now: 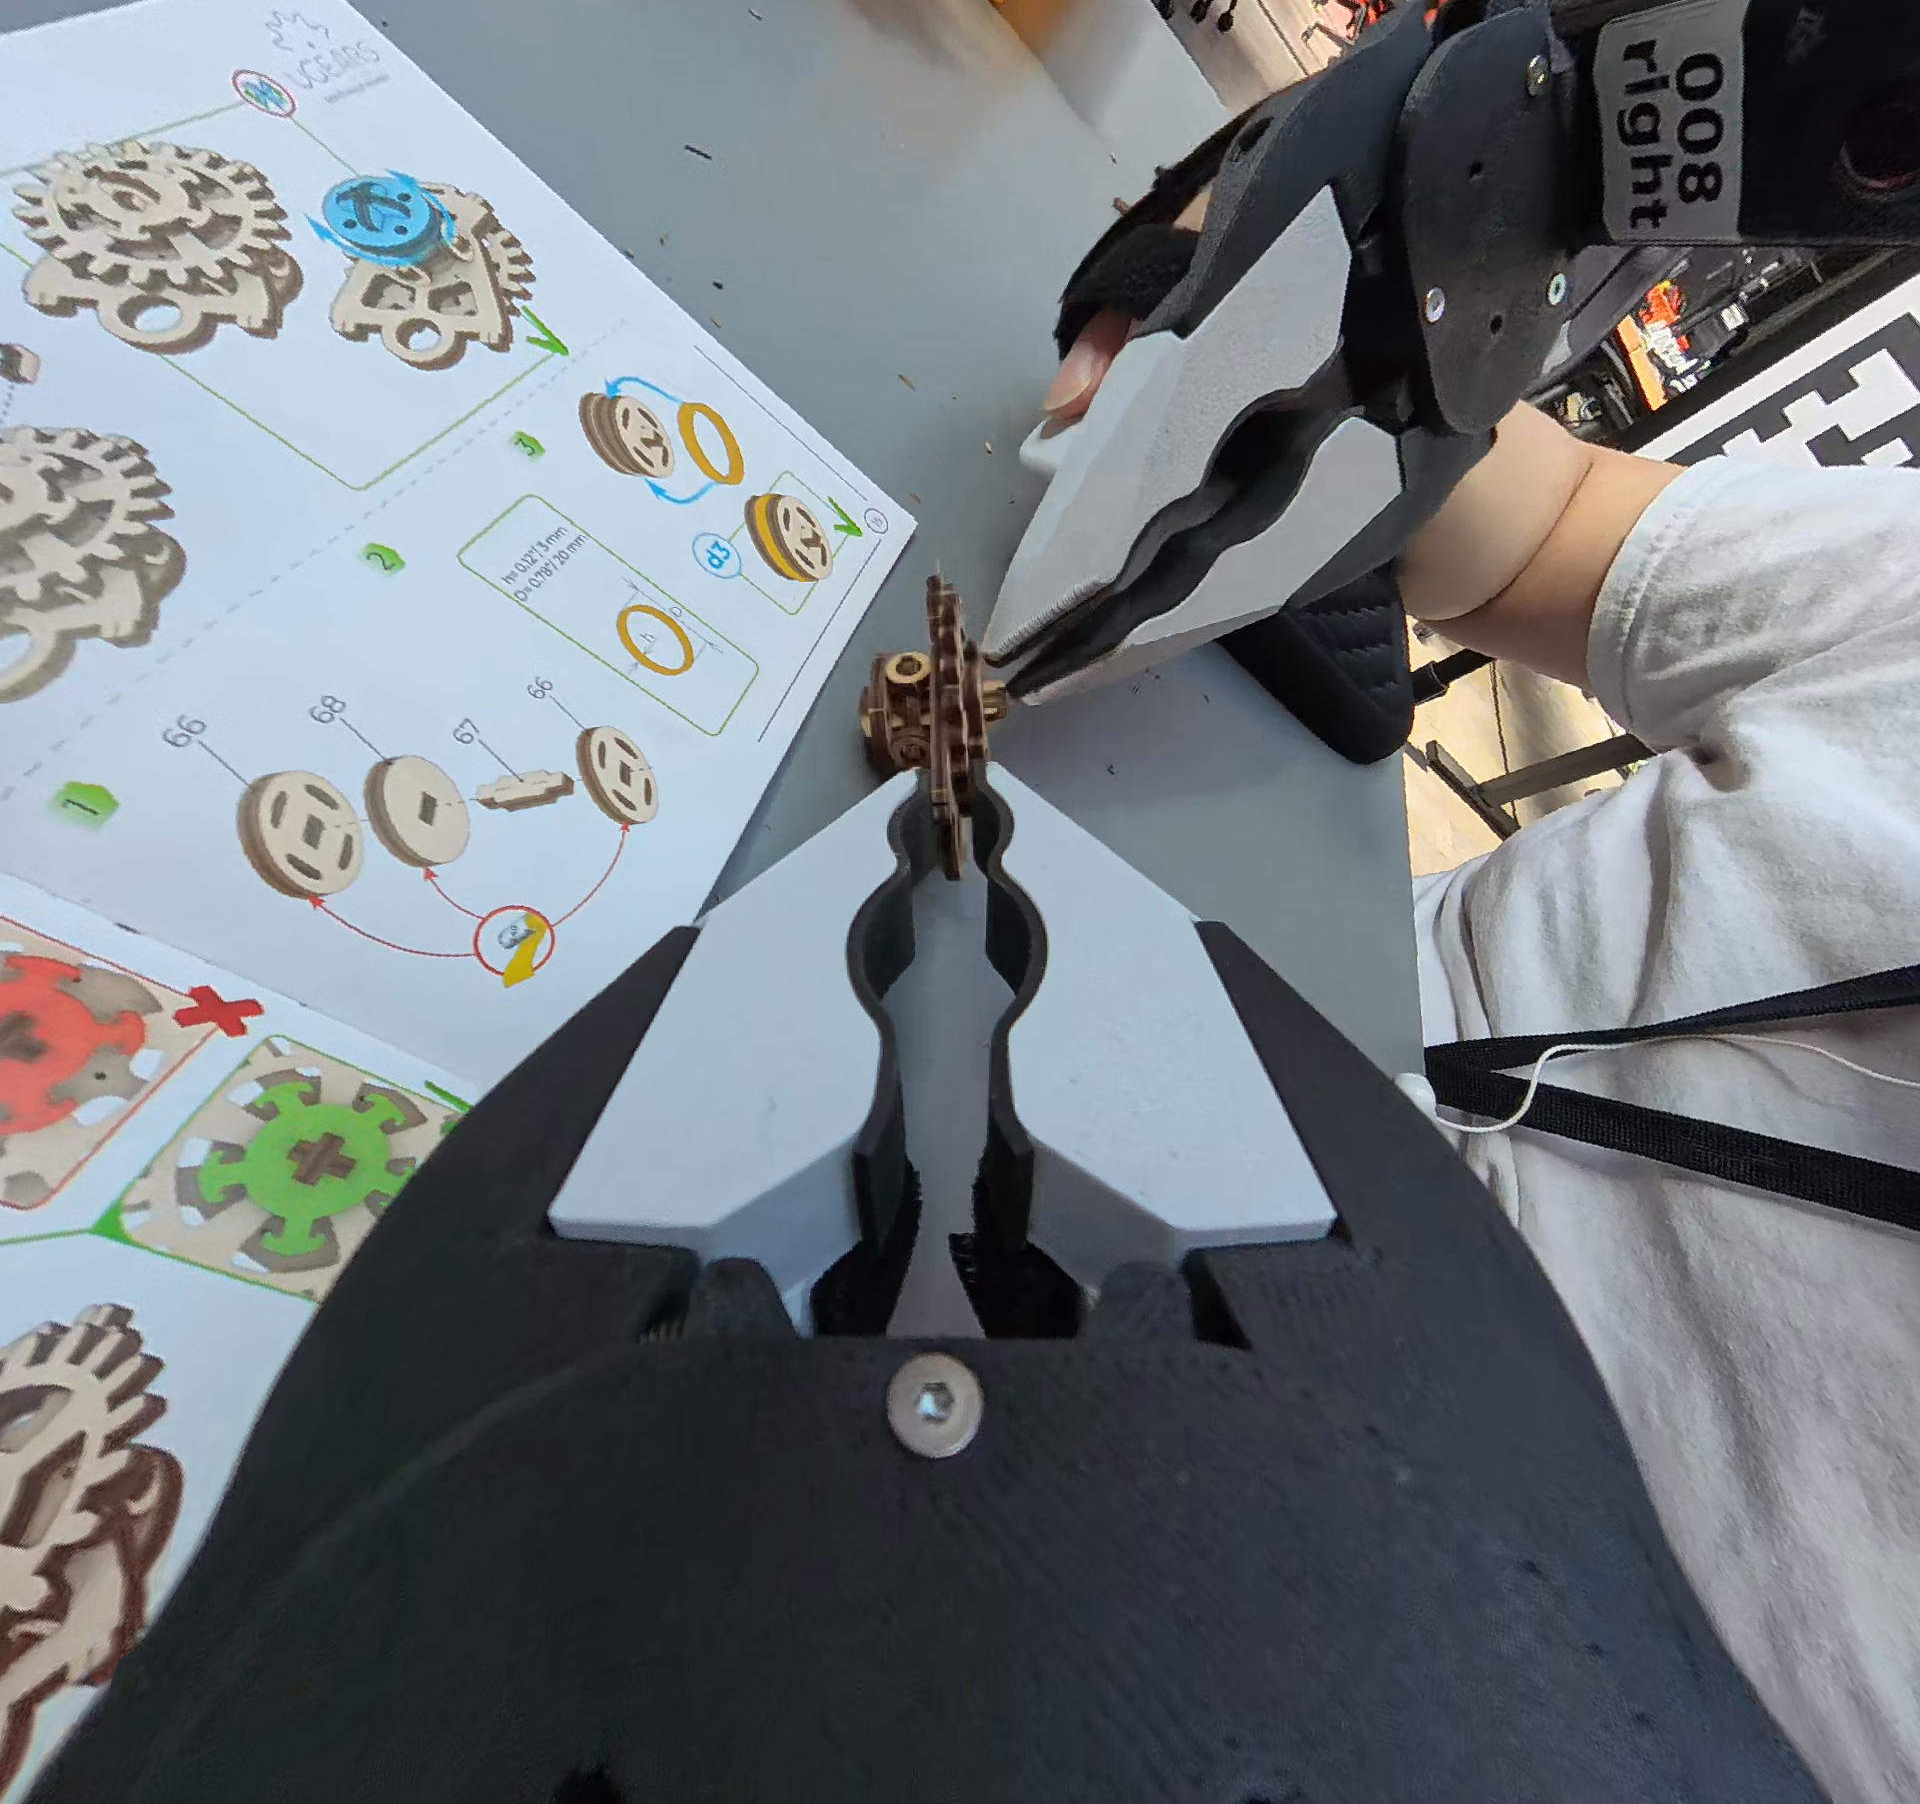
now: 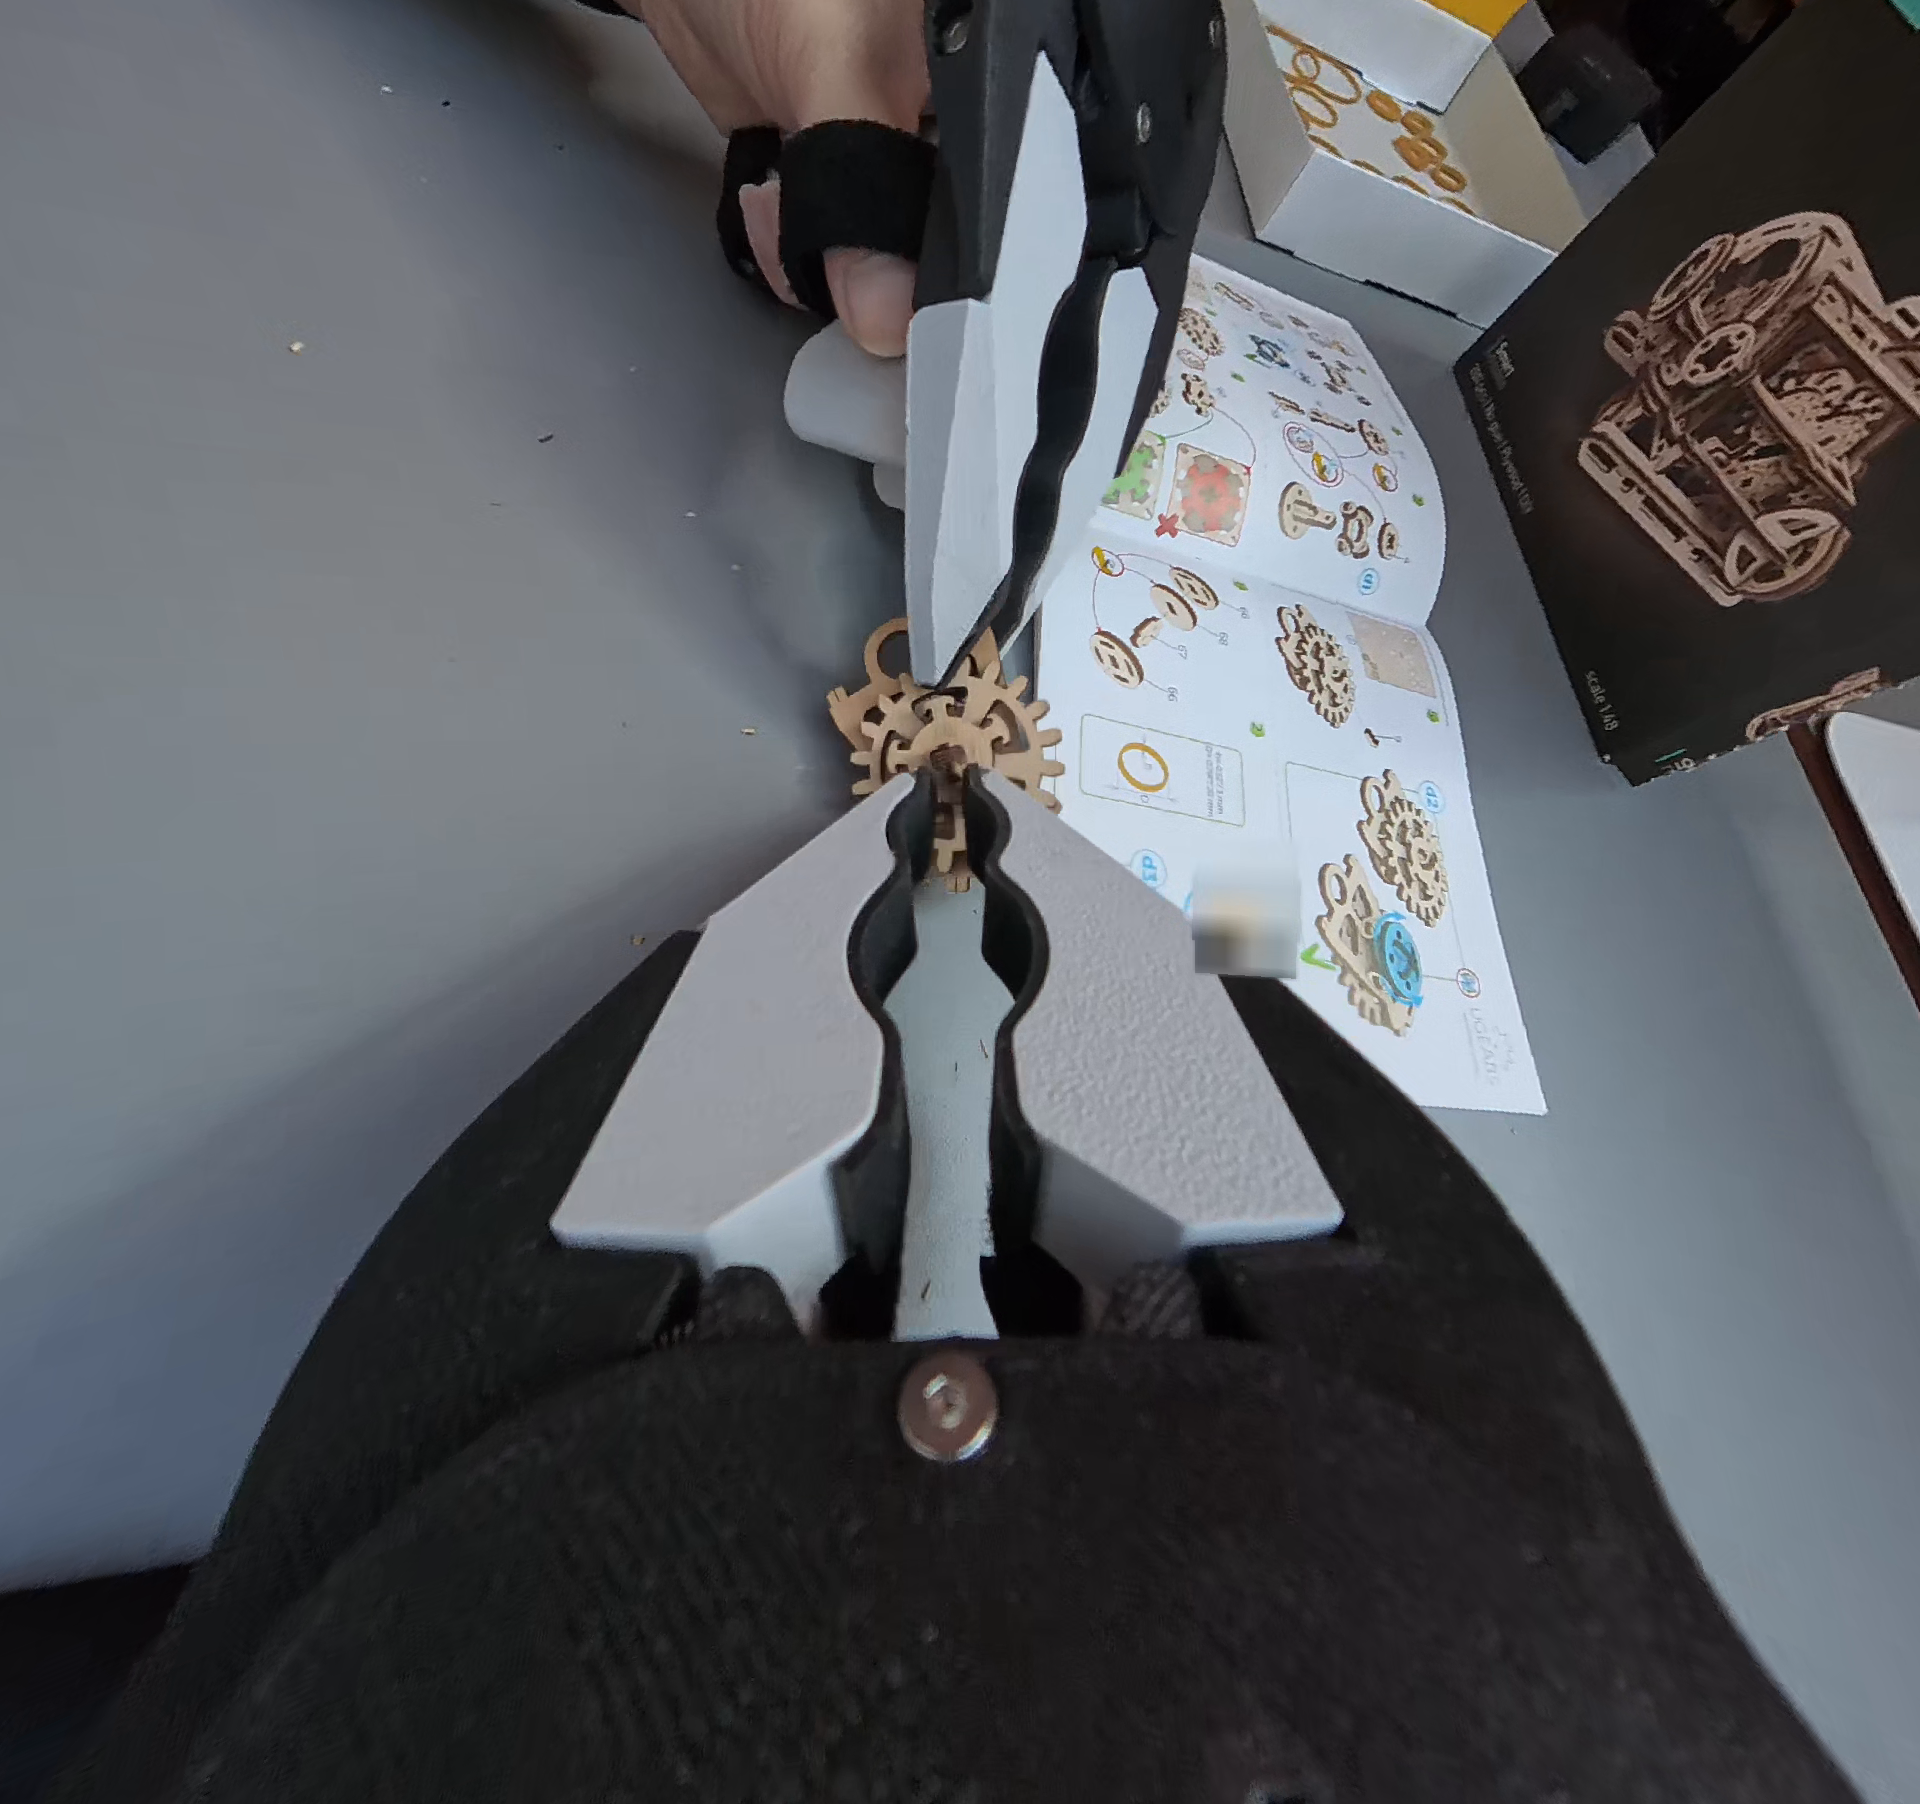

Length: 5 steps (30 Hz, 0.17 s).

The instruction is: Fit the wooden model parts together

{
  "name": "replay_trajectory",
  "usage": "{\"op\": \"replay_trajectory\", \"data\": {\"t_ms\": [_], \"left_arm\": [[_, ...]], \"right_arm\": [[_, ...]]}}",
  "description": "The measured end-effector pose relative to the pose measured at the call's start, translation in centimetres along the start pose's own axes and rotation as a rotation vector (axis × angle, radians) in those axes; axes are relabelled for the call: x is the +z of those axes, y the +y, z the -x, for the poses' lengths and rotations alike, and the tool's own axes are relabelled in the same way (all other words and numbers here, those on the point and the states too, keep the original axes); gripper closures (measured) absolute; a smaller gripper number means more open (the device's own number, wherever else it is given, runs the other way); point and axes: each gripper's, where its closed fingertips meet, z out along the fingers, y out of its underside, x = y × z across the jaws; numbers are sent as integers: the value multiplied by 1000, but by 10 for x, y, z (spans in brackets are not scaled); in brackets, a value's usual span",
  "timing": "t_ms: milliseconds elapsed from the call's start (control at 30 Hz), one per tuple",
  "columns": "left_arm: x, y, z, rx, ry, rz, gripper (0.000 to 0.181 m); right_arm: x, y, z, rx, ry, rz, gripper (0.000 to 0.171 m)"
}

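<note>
A small wooden gear assembly point(image 1: 940, 705) is held above the grey table point(image 1: 831, 196) between both grippers. My left gripper point(image 1: 951, 804) is shut on the lower edge of the gear, seen edge-on. My right gripper point(image 1: 1003, 682) comes in from the upper right and is shut on the short wooden axle at the gear's centre. In the right wrist view the gear assembly point(image 2: 951, 726) faces the camera. My right gripper point(image 2: 940, 793) pinches at its middle, and my left gripper point(image 2: 940, 682) grips it from above.
An open instruction sheet point(image 1: 364, 507) lies left of the grippers and also shows in the right wrist view point(image 2: 1299, 715). A dark model box point(image 2: 1714, 404) and a white box of rings point(image 2: 1371, 123) stand beyond it. A person's white sleeve point(image 1: 1662, 819) is beside the table edge. My left and right fingertips are right by each other.
</note>
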Motion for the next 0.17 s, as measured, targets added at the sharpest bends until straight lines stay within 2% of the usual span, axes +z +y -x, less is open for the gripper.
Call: {"op": "replay_trajectory", "data": {"t_ms": [167], "left_arm": [[-2, -7, 10, -80, -83, -83, 178]], "right_arm": [[-9, 4, -20, 339, 83, 51, 161]]}}
